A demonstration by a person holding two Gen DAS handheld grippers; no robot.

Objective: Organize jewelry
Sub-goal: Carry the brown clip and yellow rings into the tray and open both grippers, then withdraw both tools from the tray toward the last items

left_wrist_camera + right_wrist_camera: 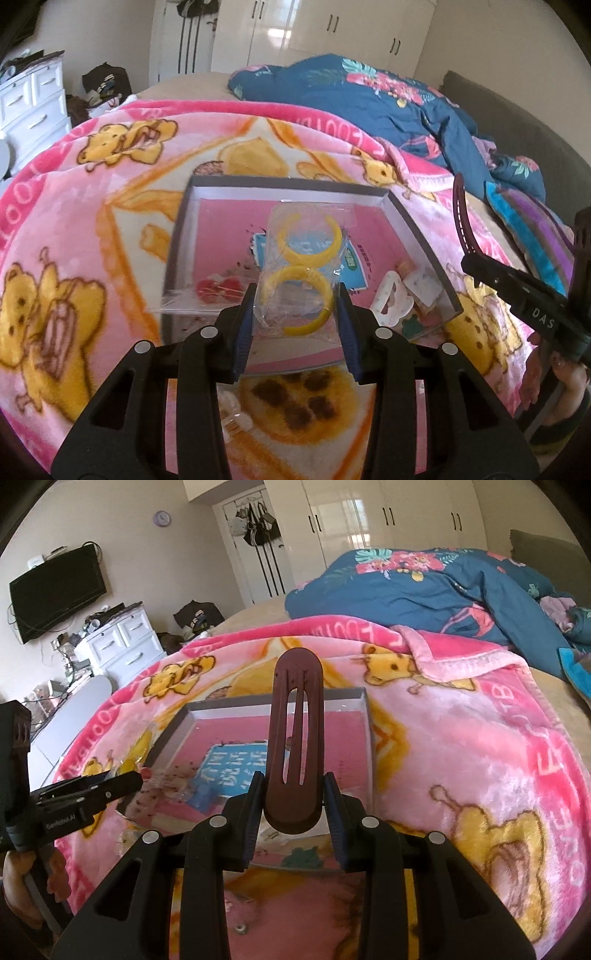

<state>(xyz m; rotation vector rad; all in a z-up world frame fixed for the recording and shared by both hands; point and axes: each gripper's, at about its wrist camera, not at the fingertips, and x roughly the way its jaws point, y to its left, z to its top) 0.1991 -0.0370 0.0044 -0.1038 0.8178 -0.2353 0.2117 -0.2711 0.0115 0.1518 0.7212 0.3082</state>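
Note:
A shallow grey-rimmed box with a pink printed floor lies on the pink bear blanket; it also shows in the right wrist view. My left gripper is shut on a clear bag of yellow bangles and holds it over the box. My right gripper is shut on a dark maroon hair clip, which stands upright above the box's near edge. The clip also shows in the left wrist view. A bagged red piece and small white and pastel pieces lie in the box.
A pink bear blanket covers the bed. A blue floral duvet is bunched at the back right. A clear hair claw lies on the blanket below my left gripper. A white dresser and a wall TV stand at left.

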